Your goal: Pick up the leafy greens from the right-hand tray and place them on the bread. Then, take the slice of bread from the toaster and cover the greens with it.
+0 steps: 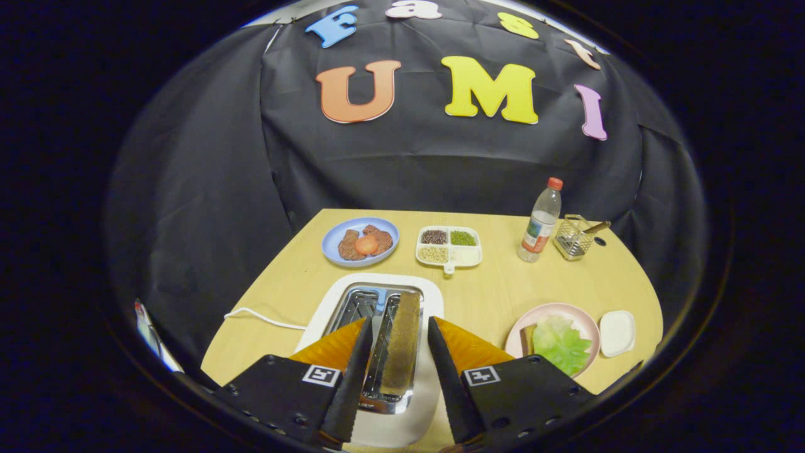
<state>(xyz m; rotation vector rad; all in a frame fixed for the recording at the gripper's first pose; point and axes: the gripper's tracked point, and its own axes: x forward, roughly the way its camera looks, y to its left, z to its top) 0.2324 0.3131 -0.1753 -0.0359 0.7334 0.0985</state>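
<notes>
Two fingers of the tongs (399,377) stood apart with nothing held, and the gap between them framed the toaster (377,352) directly below. The slice of bread (402,343) stood on edge in the toaster's right slot, its long axis running straight away from the tongs, in line with the fingers rather than across them. It sat between the two tips and nearer the right-hand one; the left slot looked empty. A white cord (261,318) trailed off the toaster's left side across the counter (503,289).

Off to the right of the tongs, just past the right finger, lay the pink plate (582,321) with the leafy greens (561,343) already resting on a piece of bread (527,340) whose edge showed at the plate's left. So the first half of the task appeared done, and the slice in the toaster was likely the next thing to take. Since that slice lay lengthwise between the fingers, a straight descent should let them close on its two broad faces; the carry would then go rightward to the plate.

A small white dish (617,332) sat just beside the pink plate on its far side. Farther back on the counter were a blue plate (360,241) with brown food and an orange round piece, a white divided tray (449,246) of grains, a bottle (541,221) with a red cap, and a wire basket (573,237).
</notes>
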